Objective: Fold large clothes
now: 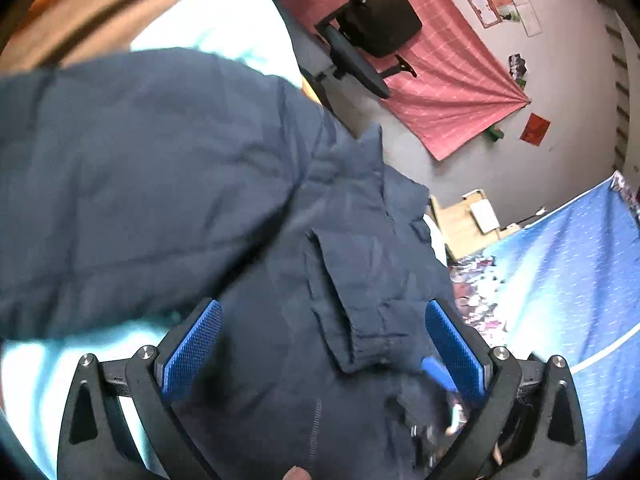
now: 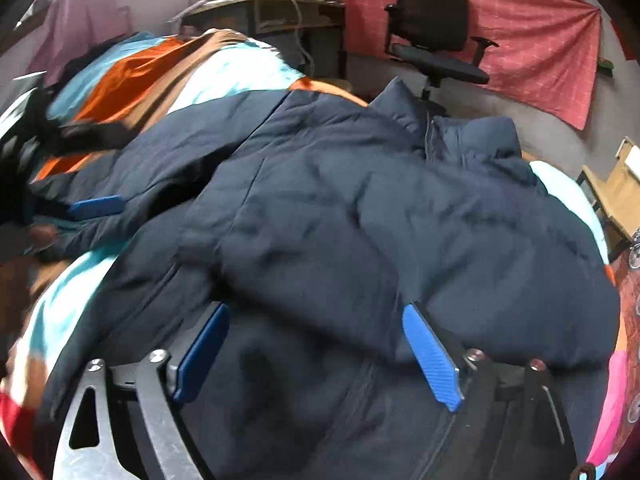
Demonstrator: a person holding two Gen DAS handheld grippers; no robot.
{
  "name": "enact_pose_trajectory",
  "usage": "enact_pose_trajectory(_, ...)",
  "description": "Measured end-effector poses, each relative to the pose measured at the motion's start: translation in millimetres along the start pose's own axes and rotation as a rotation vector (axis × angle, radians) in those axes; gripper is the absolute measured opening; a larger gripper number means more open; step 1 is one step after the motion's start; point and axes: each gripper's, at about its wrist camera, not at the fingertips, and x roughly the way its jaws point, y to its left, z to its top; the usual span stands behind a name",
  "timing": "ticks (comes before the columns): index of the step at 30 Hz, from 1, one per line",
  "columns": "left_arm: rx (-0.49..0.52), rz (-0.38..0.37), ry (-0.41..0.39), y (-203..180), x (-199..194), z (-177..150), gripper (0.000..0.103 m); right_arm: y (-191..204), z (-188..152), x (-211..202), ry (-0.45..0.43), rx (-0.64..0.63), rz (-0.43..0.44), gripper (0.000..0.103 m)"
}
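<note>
Hovering over a bulky navy-blue padded jacket [image 2: 360, 200], I have both of my grippers pointed down at it. It lies spread across a bed covered with a pale-blue, orange and brown patterned bedspread [image 2: 168, 68], its stand-up collar [image 2: 424, 120] toward the far edge and one sleeve folded across the body. My right gripper [image 2: 316, 352] has its blue textured pads wide apart, nothing pinched between them; the fingertips [image 2: 430, 356] sit just above the dark fabric near the jacket's lower part, and I cannot tell whether they touch it. My left gripper [image 1: 324, 348] is likewise spread, its two blue pads well apart with a flapped pocket [image 1: 352, 300] of the jacket lying between them, unclamped. In the right wrist view the left gripper shows at the far left edge, blurred, one blue pad resting by the jacket's sleeve. Beyond the bed a black office chair [image 2: 436, 36] stands in front of a pink checked cloth [image 2: 540, 40] hung on the grey wall, and a cluttered desk [image 2: 272, 12] sits farther left under a bright window. In the left wrist view a blue patterned sheet [image 1: 572, 272] lies to the right of the jacket, and a small wooden stool [image 1: 468, 216] stands on the floor past the bed's edge.
</note>
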Motion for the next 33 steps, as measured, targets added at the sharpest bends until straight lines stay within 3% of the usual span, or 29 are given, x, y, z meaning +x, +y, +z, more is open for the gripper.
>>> enact_pose_trajectory(3,-0.018,-0.008,0.031,-5,5,-12,0.1,-6,-28,-24,-0.006,-0.016,0.045,0.093)
enact_pose_trajectory(7,-0.029,-0.001,0.054,-13,23,-21,0.097,-44,-53,-66,-0.088,0.062,-0.052,0.093)
enact_pose_trajectory(9,-0.024,-0.009,0.05,-18,33,-17,0.077,-71,-59,-78,-0.124,0.127,-0.103,0.093)
enact_pose_trajectory(10,-0.018,-0.005,0.057,-21,38,-17,0.05,-88,-60,-82,-0.142,0.17,-0.14,0.093)
enact_pose_trajectory(12,-0.006,0.05,0.05,-27,46,-13,0.037,-118,-56,-86,-0.186,0.238,-0.2,0.093)
enact_pose_trajectory(13,0.006,0.087,0.029,-29,50,-10,0.014,-131,-54,-88,-0.193,0.266,-0.227,0.093)
enact_pose_trajectory(14,0.015,0.102,0.008,-31,50,-10,0.007,-145,-51,-90,-0.209,0.295,-0.257,0.093)
enact_pose_trajectory(16,0.036,0.098,-0.069,-38,36,-10,0.004,-172,-45,-93,-0.247,0.346,-0.281,0.082)
enact_pose_trajectory(18,0.114,0.157,-0.154,-52,23,-9,0.003,-200,-37,-88,-0.242,0.404,-0.24,0.046)
enact_pose_trajectory(20,0.168,0.224,-0.209,-62,13,-8,0.003,-218,-30,-76,-0.207,0.435,-0.238,0.026)
enact_pose_trajectory(24,0.234,0.39,-0.175,-58,27,-7,0.003,-237,-27,-38,-0.096,0.403,-0.238,0.013)
enact_pose_trajectory(26,0.225,0.438,-0.128,-40,42,-13,0.003,-240,-35,-14,-0.038,0.399,-0.222,0.012)
enact_pose_trajectory(29,0.142,0.408,-0.062,-12,59,-23,0.003,-237,-44,8,-0.031,0.392,-0.215,0.012)
enact_pose_trajectory(33,0.084,0.315,-0.06,2,41,-28,0.006,-221,-40,8,-0.021,0.32,-0.319,0.012)
